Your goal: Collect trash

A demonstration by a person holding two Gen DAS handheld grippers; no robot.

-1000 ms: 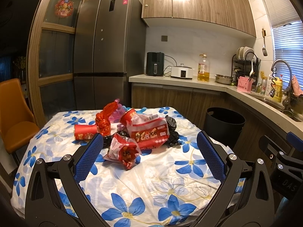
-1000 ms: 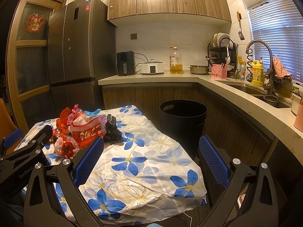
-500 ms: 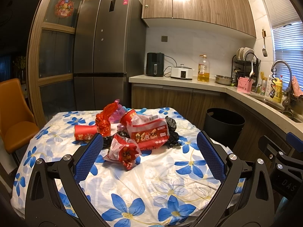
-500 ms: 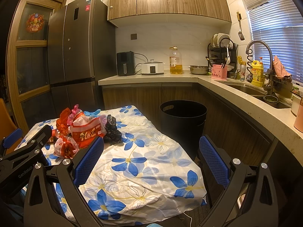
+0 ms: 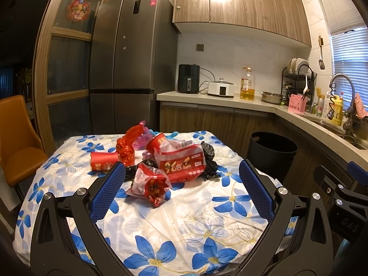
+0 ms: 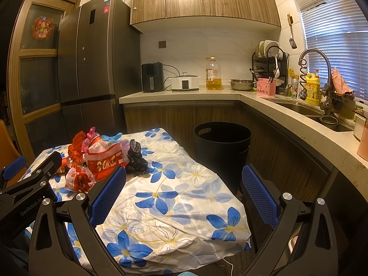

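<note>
A heap of trash lies mid-table on a flowered cloth [image 5: 195, 220]: a red and white snack bag [image 5: 181, 163], a crumpled red wrapper [image 5: 153, 186], a red paper cup [image 5: 102, 160] on its side, red foil [image 5: 126, 148] and black plastic bags [image 5: 209, 158]. My left gripper [image 5: 179, 184] is open and empty, short of the heap. My right gripper [image 6: 184, 189] is open and empty over the table's right part. The heap also shows in the right wrist view [image 6: 103, 158]. A black trash bin [image 6: 222, 149] stands on the floor beyond the table.
An orange chair [image 5: 16, 138] stands left of the table. A fridge [image 5: 128, 69] and a counter [image 6: 230, 93] with appliances, an oil bottle [image 6: 213, 74] and a sink [image 6: 299, 108] run behind and to the right. The bin also shows in the left wrist view [image 5: 272, 151].
</note>
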